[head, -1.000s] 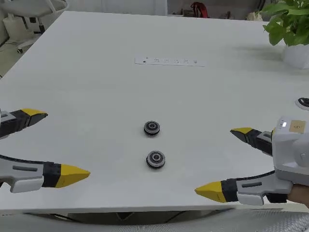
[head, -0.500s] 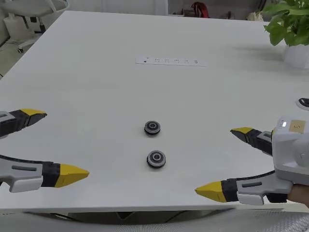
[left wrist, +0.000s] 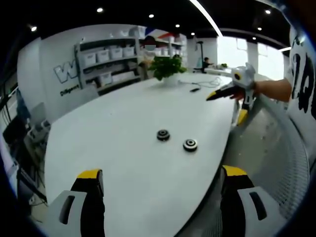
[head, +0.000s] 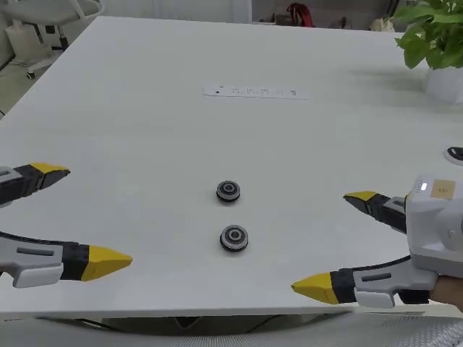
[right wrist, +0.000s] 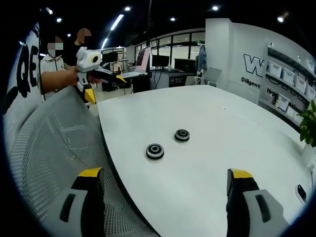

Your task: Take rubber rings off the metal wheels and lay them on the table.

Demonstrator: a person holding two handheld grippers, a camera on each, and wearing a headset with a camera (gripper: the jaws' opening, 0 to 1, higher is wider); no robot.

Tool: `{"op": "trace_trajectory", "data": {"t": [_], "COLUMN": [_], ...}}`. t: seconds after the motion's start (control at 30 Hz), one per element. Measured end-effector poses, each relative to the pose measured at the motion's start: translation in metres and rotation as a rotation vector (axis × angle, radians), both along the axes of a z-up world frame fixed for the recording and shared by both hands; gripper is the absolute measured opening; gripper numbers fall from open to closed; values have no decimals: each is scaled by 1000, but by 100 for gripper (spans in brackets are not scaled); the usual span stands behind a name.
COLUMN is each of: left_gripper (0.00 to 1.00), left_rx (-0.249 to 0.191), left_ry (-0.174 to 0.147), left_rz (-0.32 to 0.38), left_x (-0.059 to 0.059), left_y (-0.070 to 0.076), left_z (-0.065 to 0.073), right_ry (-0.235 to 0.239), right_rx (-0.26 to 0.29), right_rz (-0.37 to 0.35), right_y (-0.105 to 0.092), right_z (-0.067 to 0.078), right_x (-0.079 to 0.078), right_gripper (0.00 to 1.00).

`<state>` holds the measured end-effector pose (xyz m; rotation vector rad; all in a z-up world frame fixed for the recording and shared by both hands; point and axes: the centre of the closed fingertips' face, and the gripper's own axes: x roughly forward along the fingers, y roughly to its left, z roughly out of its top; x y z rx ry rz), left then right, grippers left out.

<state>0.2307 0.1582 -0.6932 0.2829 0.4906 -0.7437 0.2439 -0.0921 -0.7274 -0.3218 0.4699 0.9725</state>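
Note:
Two small metal wheels with black rubber rings lie flat on the white table [head: 145, 108]: the far wheel [head: 228, 191] and the near wheel [head: 234, 238], close to the front edge. They also lie ahead of the left gripper, far wheel [left wrist: 163, 135] and near wheel [left wrist: 190, 144], and ahead of the right gripper, far wheel [right wrist: 182, 135] and near wheel [right wrist: 155, 151]. My left gripper [head: 83, 215] hovers open at the left, well apart from the wheels. My right gripper [head: 331, 241] hovers open at the right, nothing between its yellow fingertips.
A power-socket strip [head: 253, 92] is set into the table's middle. A potted plant [head: 434, 43] stands at the far right corner, and a small dark object [head: 454, 153] lies at the right edge. A mesh chair back [right wrist: 54, 148] is below the table's front edge.

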Motion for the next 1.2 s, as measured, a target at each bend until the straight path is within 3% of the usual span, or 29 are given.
{"op": "trace_trajectory", "data": {"t": [1.2], "left_gripper": [100], "left_rx": [-2], "left_ry": [-2], "left_rz": [-14], "left_x": [3], "left_y": [0], "left_z": [4], "right_ry": [1], "right_rx": [38], "right_rz": [22], "right_y": [7], "right_z": [4], "right_x": [4], "right_gripper": [99]}}
